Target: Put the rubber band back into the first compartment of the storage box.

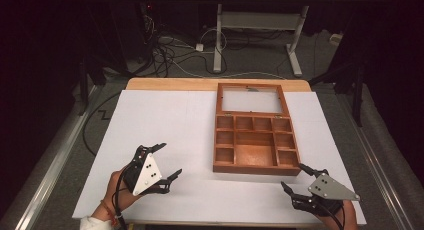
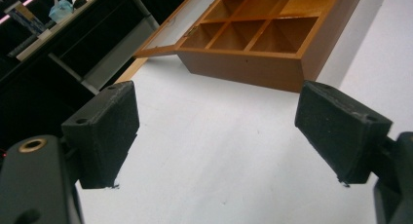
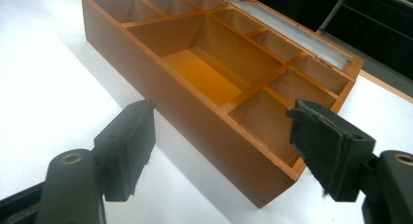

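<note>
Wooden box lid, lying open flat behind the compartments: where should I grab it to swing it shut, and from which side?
Take the lid by its far frame edge, opposite the hinges, coming over from behind the wooden box. Its middle looks like a glazed panel; the wooden frame offers a thin rim the tongs could pinch. The right tongs are nearer, open and holding nothing, like the left tongs.

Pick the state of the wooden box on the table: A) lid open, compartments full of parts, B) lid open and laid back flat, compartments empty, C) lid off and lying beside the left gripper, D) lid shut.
B: the wooden box has its glazed lid hinged back flat on the far side, and every compartment in sight is bare wood in the high view and both gripper views.
</note>
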Available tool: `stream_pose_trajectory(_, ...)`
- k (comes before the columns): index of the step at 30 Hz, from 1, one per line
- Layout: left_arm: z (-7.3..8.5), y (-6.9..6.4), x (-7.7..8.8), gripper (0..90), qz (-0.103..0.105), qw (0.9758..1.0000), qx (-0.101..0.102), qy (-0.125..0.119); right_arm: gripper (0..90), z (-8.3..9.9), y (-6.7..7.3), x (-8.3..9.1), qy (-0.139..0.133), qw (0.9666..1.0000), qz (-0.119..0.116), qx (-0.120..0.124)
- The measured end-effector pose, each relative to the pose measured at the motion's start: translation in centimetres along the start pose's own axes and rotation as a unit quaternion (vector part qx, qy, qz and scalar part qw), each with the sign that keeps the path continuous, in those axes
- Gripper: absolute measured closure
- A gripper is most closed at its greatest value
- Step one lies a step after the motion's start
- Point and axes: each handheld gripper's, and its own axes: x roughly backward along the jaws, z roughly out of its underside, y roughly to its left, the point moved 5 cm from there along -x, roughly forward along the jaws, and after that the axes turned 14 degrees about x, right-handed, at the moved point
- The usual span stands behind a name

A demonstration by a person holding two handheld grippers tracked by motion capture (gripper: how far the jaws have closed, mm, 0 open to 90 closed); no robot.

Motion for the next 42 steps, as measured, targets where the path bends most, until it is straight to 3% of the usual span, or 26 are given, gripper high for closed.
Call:
stream_pose_trajectory(17,3.9,0.5,0.0,16.1,-0.013,0.9992,0.028,0.025,24.7,0.2,-0.2,-0.2,0.001,1.0,0.003,-0.001)
stream_pose_trajectory(32,7.5,1.1,1.2,16.1,-0.014,0.9946,0.076,0.069,23.7,0.6,-0.8,-0.2,0.0,0.9999,0.007,-0.01)
stream_pose_trajectory(42,7.8,0.9,1.5,16.1,-0.018,0.9948,0.069,0.073,23.6,0.2,-0.7,0.1,-0.004,0.9999,0.01,0.001)
